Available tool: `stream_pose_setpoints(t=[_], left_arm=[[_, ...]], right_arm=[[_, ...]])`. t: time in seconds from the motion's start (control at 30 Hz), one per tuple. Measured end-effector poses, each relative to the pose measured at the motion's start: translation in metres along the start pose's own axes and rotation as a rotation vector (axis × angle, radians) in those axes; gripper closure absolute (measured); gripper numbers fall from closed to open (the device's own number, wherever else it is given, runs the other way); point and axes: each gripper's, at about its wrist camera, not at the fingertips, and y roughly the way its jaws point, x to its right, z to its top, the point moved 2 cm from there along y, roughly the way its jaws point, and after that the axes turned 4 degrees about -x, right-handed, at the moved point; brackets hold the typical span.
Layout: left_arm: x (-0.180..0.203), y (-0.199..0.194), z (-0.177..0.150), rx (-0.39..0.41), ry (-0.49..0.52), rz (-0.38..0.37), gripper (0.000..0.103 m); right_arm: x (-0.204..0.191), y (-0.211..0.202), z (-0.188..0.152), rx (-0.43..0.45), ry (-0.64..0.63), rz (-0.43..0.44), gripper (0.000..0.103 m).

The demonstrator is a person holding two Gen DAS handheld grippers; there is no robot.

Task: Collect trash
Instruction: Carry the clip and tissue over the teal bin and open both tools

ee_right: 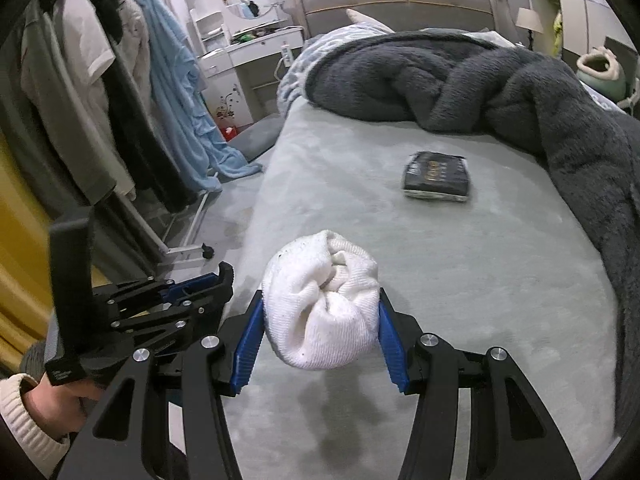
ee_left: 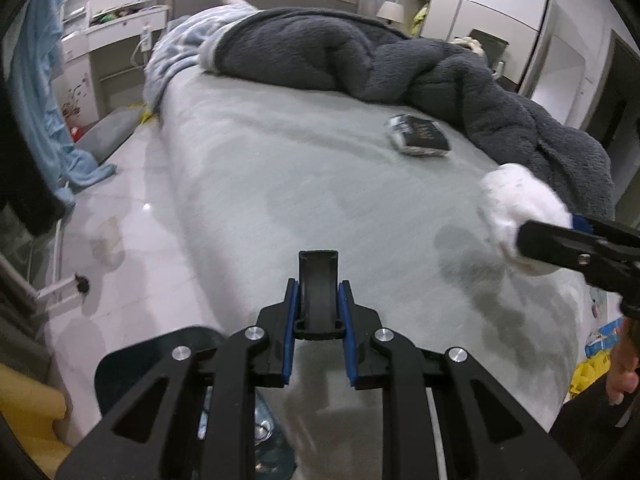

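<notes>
My right gripper [ee_right: 320,304] is shut on a balled-up white sock [ee_right: 324,320], held just above the pale grey bed sheet [ee_right: 460,280]. The left wrist view shows the same sock [ee_left: 516,212] at the right, on the tip of the right gripper [ee_left: 560,236]. My left gripper [ee_left: 319,292] is shut on a narrow black handle-like part [ee_left: 319,280]; what it belongs to I cannot tell. In the right wrist view the left gripper [ee_right: 200,284] is at the lower left, beside the bed's edge. A black packet [ee_right: 436,178] [ee_left: 420,136] lies flat on the sheet further up the bed.
A dark grey fluffy blanket [ee_right: 460,80] is heaped across the head and right side of the bed. Left of the bed is tiled floor [ee_left: 120,220], a clothes rack [ee_right: 100,100] with hanging garments and a blue towel [ee_right: 180,92], and a white dresser [ee_right: 256,52]. A hand in a cream sleeve [ee_right: 24,420] holds the left gripper.
</notes>
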Motion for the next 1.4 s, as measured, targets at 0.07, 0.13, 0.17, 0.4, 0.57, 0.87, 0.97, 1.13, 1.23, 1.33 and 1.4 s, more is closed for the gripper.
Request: stream_pose_setpoints(t=[0.07,0.13,0.17,0.4,0.57,0.87,0.97,1.13,1.23,1.33,1.4], left_arm=[[-0.013,-0.002,-0.006,-0.013,-0.024,0.015,0.082],[-0.026,-0.002,-0.013,-0.033,-0.047,0.033,0.082],[-0.030,-0.002,-0.015,-0.043,-0.055,0.041,0.082],[-0.068,0.000,-0.034,-0.103,-0.121,0.080,0.082],[-0.094,0.004,-0.052,-0.168,-0.150,0.117,0.082],[-0.138,0.006,-0.080,-0.246,-0.220,0.135,0.082],[-0.148,0.012,-0.090,-0.290,-0.240,0.122,0.082],[-0.164,0.022,-0.104,-0.360,-0.288,0.095,0.082],[-0.166,0.028,-0.113,-0.403,-0.285,0.068,0.082],[-0.169,0.030,-0.120,-0.437,-0.285,0.053,0.082],[-0.172,0.030,-0.124,-0.449,-0.298,0.043,0.079]], right_arm=[[-0.013,0.000,0.000,0.001,-0.017,0.004,0.049],[-0.024,-0.001,0.000,0.005,-0.031,0.011,0.049],[-0.030,-0.001,0.000,0.007,-0.036,0.015,0.049],[-0.068,0.003,0.008,0.021,-0.071,0.060,0.049],[-0.094,0.011,0.011,0.017,-0.095,0.088,0.049],[-0.138,0.041,0.018,-0.017,-0.145,0.134,0.049],[-0.152,0.052,0.020,-0.033,-0.166,0.146,0.049],[-0.167,0.072,0.020,-0.070,-0.181,0.149,0.049],[-0.175,0.087,0.019,-0.103,-0.187,0.148,0.049],[-0.179,0.098,0.015,-0.130,-0.197,0.138,0.049],[-0.182,0.106,0.013,-0.147,-0.198,0.132,0.049]])
